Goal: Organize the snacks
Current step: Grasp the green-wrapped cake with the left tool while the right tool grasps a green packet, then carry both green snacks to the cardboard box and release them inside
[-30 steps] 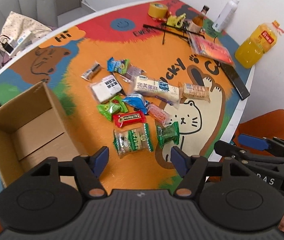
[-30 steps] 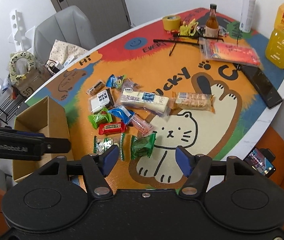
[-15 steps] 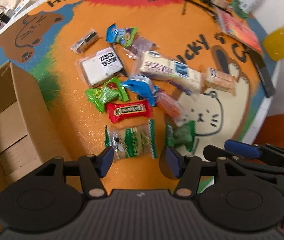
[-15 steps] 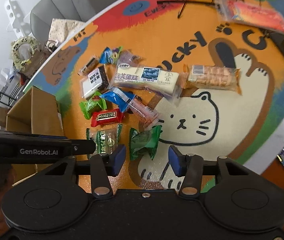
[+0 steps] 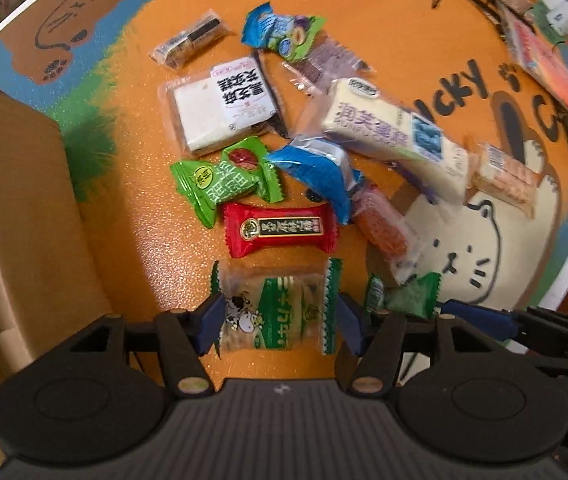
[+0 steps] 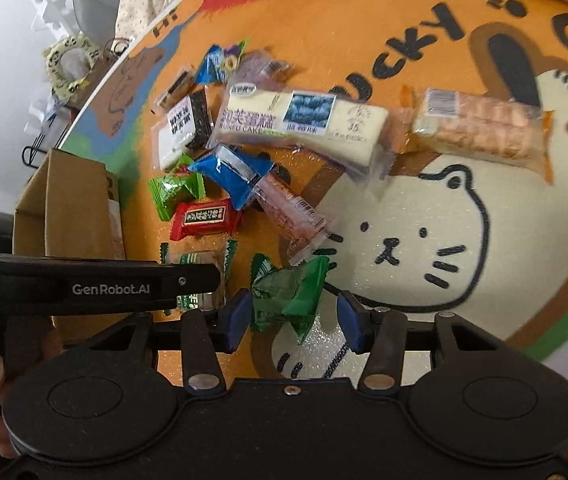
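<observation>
The left gripper [image 5: 278,326] hung low over the table [image 5: 132,208], its fingers [image 5: 208,322] apart on either side of the green-and-white cracker packet [image 5: 274,312]. The right gripper [image 6: 293,322] sat just beside it, fingers [image 6: 236,318] apart around the dark green candy wrapper [image 6: 289,294]. Ahead of both lay the red candy [image 5: 280,230], blue packet [image 5: 315,176] and long cake bar [image 5: 393,138]. The cardboard box [image 5: 24,216] stood left of the left fingers.
</observation>
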`<state>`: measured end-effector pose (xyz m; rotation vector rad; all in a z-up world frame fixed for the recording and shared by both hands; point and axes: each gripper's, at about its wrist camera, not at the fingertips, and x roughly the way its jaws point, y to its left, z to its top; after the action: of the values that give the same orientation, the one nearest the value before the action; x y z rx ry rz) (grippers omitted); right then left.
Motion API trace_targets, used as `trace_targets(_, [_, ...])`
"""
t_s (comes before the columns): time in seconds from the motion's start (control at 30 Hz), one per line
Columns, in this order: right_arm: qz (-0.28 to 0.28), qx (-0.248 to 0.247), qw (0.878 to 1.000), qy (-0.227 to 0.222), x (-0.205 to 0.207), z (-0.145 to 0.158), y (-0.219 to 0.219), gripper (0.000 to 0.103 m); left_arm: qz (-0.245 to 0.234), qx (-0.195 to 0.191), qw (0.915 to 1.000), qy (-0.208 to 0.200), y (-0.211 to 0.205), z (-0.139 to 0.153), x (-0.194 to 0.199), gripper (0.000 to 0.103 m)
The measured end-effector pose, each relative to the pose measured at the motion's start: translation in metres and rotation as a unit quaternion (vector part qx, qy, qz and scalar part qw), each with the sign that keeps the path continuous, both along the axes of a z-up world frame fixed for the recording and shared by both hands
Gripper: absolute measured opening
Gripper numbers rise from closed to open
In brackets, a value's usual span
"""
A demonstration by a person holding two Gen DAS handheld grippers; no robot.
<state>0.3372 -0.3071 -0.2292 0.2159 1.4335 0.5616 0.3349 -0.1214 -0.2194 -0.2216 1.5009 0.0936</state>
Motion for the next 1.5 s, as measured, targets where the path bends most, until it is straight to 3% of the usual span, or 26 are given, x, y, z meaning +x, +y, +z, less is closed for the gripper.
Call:
trace_targets(0.07, [0.014,0.006,1.0,0.008,0.003,-0.007,0.005,0.049,0.005,0.001,1.0,0.006,0.001,-0.005,0.002,0.06])
trace_targets(0.17, [0.021,0.006,0.999,0.025,0.005,-0.015,0.008,0.036,0.003,0.009,0.9999,0.012,-0.001,-0.013,0.002,0.063])
trace_targets(0.33, [0.022,-0.01,1.0,0.013,0.003,-0.011,0.004,0.03,0.001,0.013,0.9999,0.003,-0.003,-0.018,0.004,0.073])
trace_targets(0.6, [-0.013,-0.048,0.999,-0.011,-0.01,-0.005,-0.006,0.029,-0.026,0.029,0.9991,-0.015,-0.013,-0.031,-0.001,0.079])
trace_targets(0.67, [-0.028,-0.06,0.998,-0.022,-0.016,0.0,-0.007,0.029,-0.038,0.034,0.9984,-0.023,-0.015,-0.031,-0.004,0.077])
trace_targets(0.73, [-0.044,-0.069,0.996,-0.031,-0.022,0.006,-0.006,0.029,-0.043,0.046,0.9976,-0.027,-0.014,-0.027,-0.01,0.062])
trace_targets(0.77, [-0.053,-0.074,0.995,-0.037,-0.026,0.008,-0.002,0.029,-0.05,0.044,0.9973,-0.031,-0.013,-0.025,-0.012,0.059])
trace_targets(0.9, [-0.083,-0.095,0.99,-0.065,-0.045,0.029,0.007,0.029,-0.055,0.001,0.9974,-0.047,0.0,-0.008,-0.02,0.047])
trace_targets(1.17, [-0.128,-0.102,0.98,-0.112,-0.078,0.071,0.039,0.028,-0.085,-0.049,0.9907,-0.094,0.023,0.043,-0.054,0.047])
trace_targets(1.5, [-0.153,-0.097,0.971,-0.154,-0.113,0.108,0.076,0.028,-0.087,-0.075,0.9837,-0.138,0.067,0.093,-0.083,0.047])
